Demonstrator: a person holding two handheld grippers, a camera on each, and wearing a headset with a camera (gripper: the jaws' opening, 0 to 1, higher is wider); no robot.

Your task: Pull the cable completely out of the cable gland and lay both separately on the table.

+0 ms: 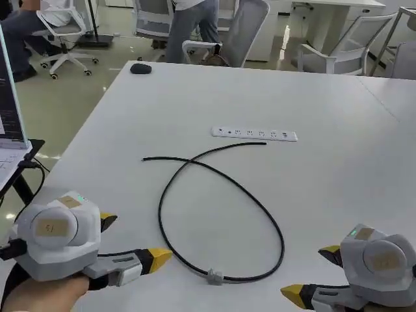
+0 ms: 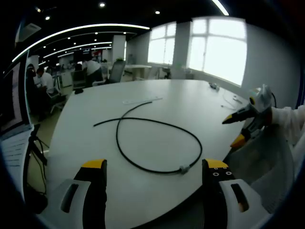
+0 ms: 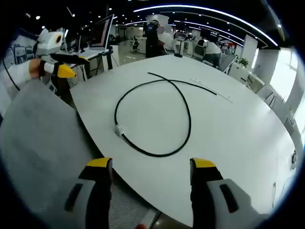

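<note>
A long black cable (image 1: pixel 224 182) lies in a crossed loop on the white table (image 1: pixel 338 175). A small grey cable gland (image 1: pixel 214 276) sits on the cable at the loop's near side, also seen as the gland (image 2: pixel 183 168) and the gland (image 3: pixel 119 130). My left gripper (image 1: pixel 133 237) is open at the table's near left edge, nothing between its yellow-tipped fingers (image 2: pixel 93 165). My right gripper (image 1: pixel 311 272) is open at the near right edge, also empty. Both stand well apart from the cable (image 2: pixel 157 124) and the cable (image 3: pixel 181 109).
A white power strip (image 1: pixel 254 134) lies beyond the loop. A black mouse (image 1: pixel 140 68) rests at the far left of the table. A laptop (image 1: pixel 10 123) stands on a side stand to the left. Office chairs (image 1: pixel 227 32) and people are behind the table.
</note>
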